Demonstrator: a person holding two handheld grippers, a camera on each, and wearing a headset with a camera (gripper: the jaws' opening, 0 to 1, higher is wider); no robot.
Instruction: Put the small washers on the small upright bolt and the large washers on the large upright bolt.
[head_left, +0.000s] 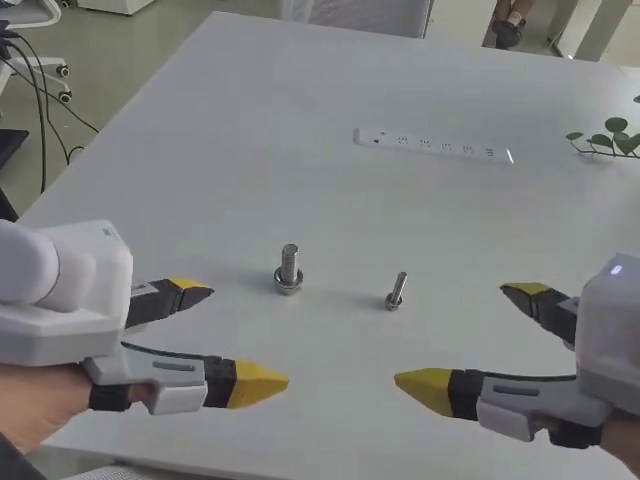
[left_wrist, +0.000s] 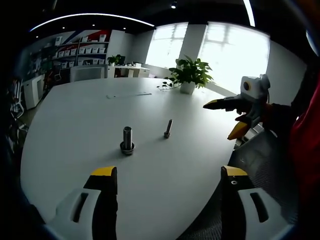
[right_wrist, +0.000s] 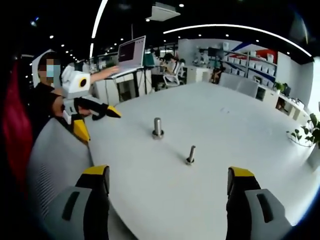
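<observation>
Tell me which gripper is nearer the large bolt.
Left. The left gripper is just left of the large bolt, nearer the person; the right gripper sits beyond the small bolt.

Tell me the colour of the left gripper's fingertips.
Yellow fingertips on the left gripper, with black just behind them; clearest in the head view.

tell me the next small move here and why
Probably just draw both back off the white table: the left gripper and right gripper hang open and empty, short of the bolts. The large silver upright bolt has silver washers stacked round its base, and the small silver upright bolt seems to have one too, though that is tiny. Nothing seems left to pick up.
</observation>
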